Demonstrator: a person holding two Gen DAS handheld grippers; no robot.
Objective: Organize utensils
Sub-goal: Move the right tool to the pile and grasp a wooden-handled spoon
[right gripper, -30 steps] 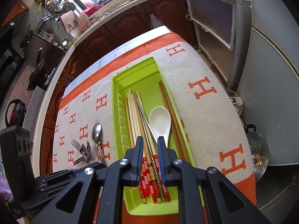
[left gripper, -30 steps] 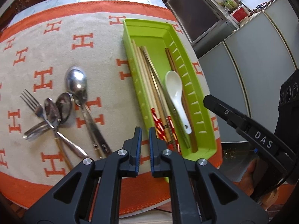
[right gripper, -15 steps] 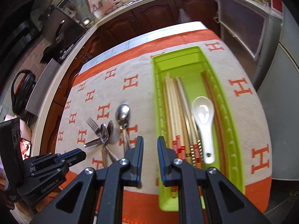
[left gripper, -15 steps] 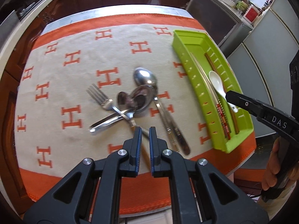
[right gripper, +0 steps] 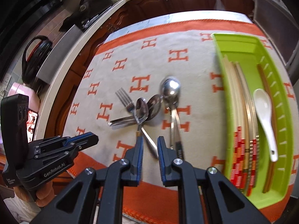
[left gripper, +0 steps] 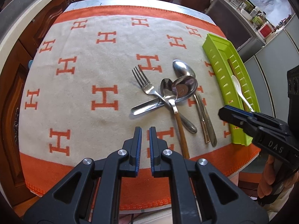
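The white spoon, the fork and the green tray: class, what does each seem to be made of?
White spoon: probably glazed ceramic, possibly melamine; smooth, glossy, thick-walled.
Fork: polished metal, likely stainless steel; mirror-like reflections.
Green tray: moulded plastic, uniform lime colour, slotted walls.

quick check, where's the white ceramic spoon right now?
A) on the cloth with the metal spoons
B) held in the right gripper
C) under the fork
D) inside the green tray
D: the white ceramic spoon lies inside the green tray beside the chopsticks, apart from the metal spoons and fork on the cloth; the right gripper holds nothing.
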